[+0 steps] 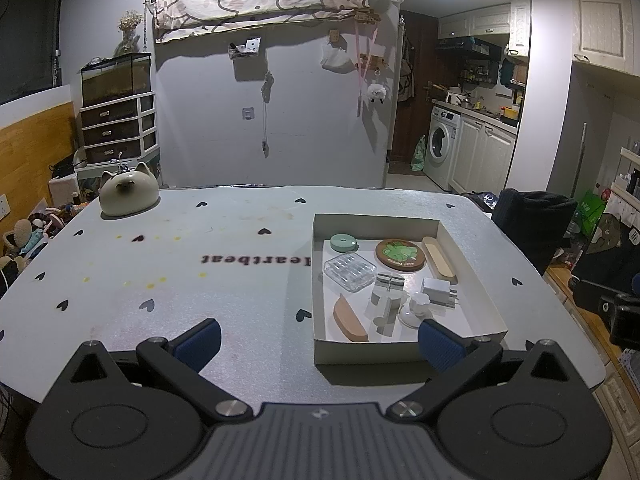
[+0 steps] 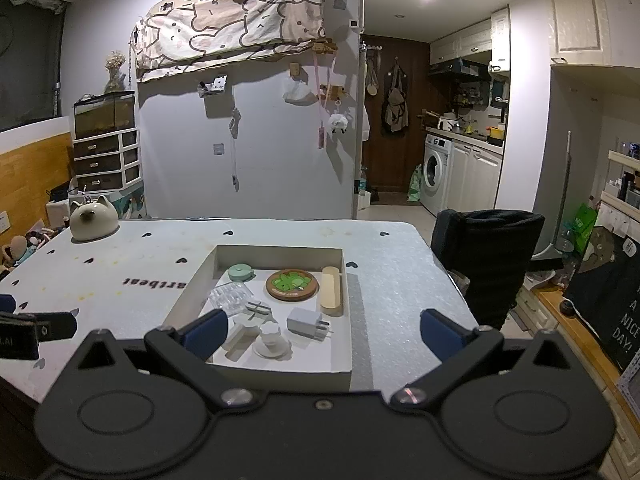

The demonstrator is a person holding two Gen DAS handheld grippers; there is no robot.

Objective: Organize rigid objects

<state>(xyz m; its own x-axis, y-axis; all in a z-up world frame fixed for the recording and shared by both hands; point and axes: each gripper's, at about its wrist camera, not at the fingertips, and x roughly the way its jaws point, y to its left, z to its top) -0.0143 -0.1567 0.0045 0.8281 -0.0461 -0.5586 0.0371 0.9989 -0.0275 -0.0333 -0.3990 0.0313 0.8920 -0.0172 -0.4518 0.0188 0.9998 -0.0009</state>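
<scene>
Matt foam-textured tabletop (image 1: 240, 280), plain cardboard box (image 1: 404, 354), clear glossy plastic case (image 1: 350, 273), glossy ceramic cat figure (image 1: 127, 194), smooth wooden tray (image 1: 439, 262), ribbed blue pads (image 1: 438, 346).

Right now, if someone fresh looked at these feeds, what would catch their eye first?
The shallow white box on the table's right half, packed with small things: a round green-patterned coaster at the back and a white charger plug nearer. Next, the cream cat-shaped pot alone at the far left corner. Both the left gripper and right gripper hang open, empty.
</scene>
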